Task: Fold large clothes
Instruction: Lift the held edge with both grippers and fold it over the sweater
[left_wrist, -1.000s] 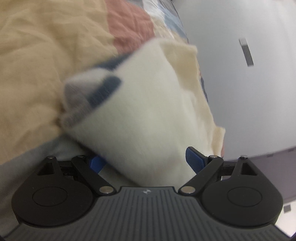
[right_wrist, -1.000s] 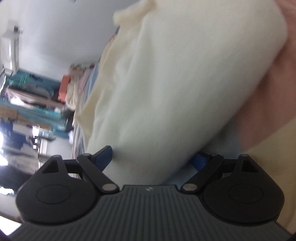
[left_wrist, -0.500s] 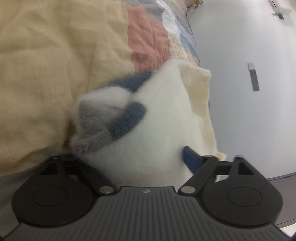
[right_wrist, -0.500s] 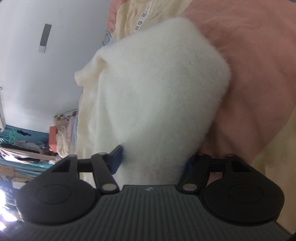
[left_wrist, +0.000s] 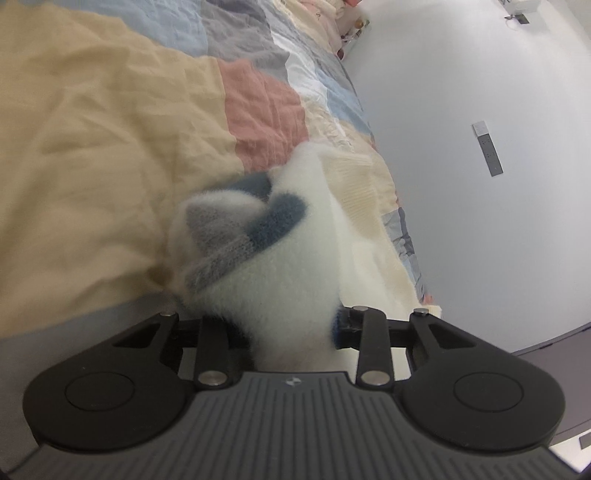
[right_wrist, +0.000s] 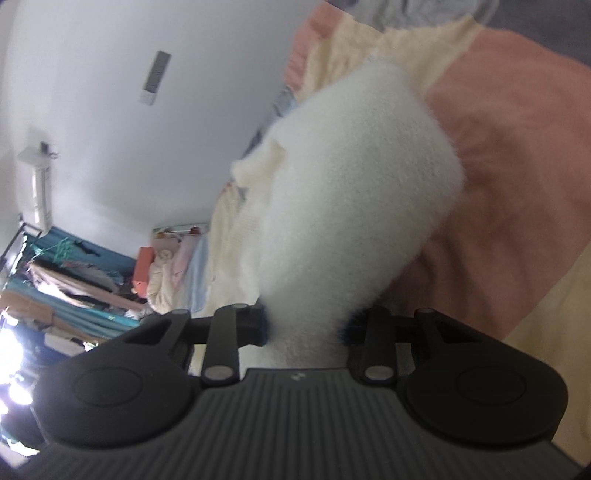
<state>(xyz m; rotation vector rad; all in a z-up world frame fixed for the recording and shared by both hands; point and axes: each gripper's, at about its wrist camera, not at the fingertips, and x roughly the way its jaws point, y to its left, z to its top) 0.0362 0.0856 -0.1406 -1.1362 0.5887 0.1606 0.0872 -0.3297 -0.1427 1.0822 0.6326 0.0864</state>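
Fluffy white sweater (left_wrist: 291, 295) is pinched by left gripper (left_wrist: 288, 328), jaws just closed onto it. Same sweater (right_wrist: 354, 206) is clamped by right gripper (right_wrist: 304, 326), likewise just closed, above patchwork quilt (left_wrist: 110, 147).

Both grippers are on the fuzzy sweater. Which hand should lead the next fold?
Neither clearly; probably both together. The left gripper and right gripper have just closed, each pinching a bunch of the white sweater. Left holds the end with blue-grey trim, over the patchwork quilt.

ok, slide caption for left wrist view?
Left gripper shut on fluffy white sweater, over patchwork quilt.
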